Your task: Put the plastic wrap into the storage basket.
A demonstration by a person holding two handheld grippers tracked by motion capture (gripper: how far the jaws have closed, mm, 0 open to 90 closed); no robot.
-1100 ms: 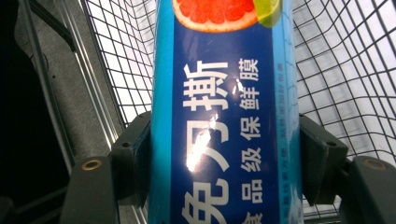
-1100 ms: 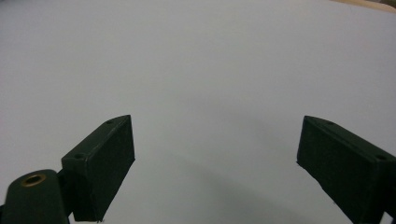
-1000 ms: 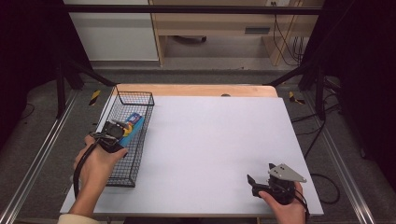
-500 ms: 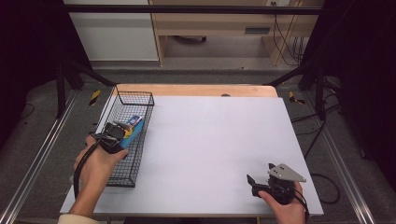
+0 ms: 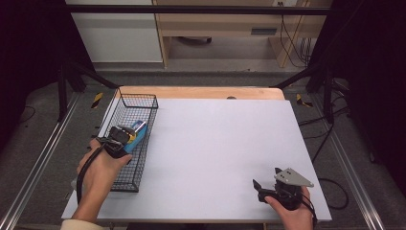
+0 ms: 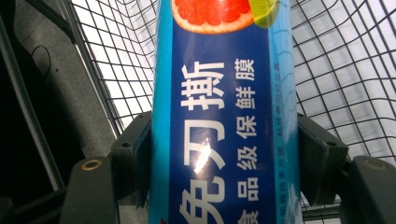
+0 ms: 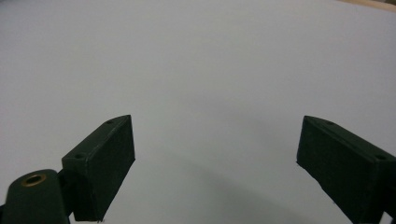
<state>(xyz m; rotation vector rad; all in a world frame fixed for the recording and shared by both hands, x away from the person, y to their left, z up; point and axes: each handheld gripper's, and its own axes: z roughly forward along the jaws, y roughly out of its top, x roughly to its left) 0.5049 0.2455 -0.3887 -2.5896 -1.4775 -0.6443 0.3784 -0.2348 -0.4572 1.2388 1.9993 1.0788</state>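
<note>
Nearest the person's edge, at about five o'clock on the table (image 5: 215, 143), the right gripper (image 5: 268, 184) sits in the right hand (image 5: 292, 213), low over the bare grey surface. Its jaws stand wide apart with nothing between them; the right gripper view confirms a clear gap over the plain table top. The grey three-cornered plate is on top of this gripper.

At about eight o'clock, the left hand (image 5: 98, 167) holds the left gripper (image 5: 125, 139) over the black wire basket (image 5: 139, 101), which lies along the left edge of the table with its long side running near to far. The jaws are clamped on a blue box (image 6: 224, 121), one pad pressed against each long side. The box bears white Chinese lettering and a picture of a cut citrus fruit at its far end. In the high view the box (image 5: 136, 130) lies within the basket's outline, pointing toward one o'clock. Whether it rests on the basket floor or is lifted clear cannot be told.

Beyond the table, at twelve o'clock, stands wooden furniture (image 5: 215, 28) on the floor.
</note>
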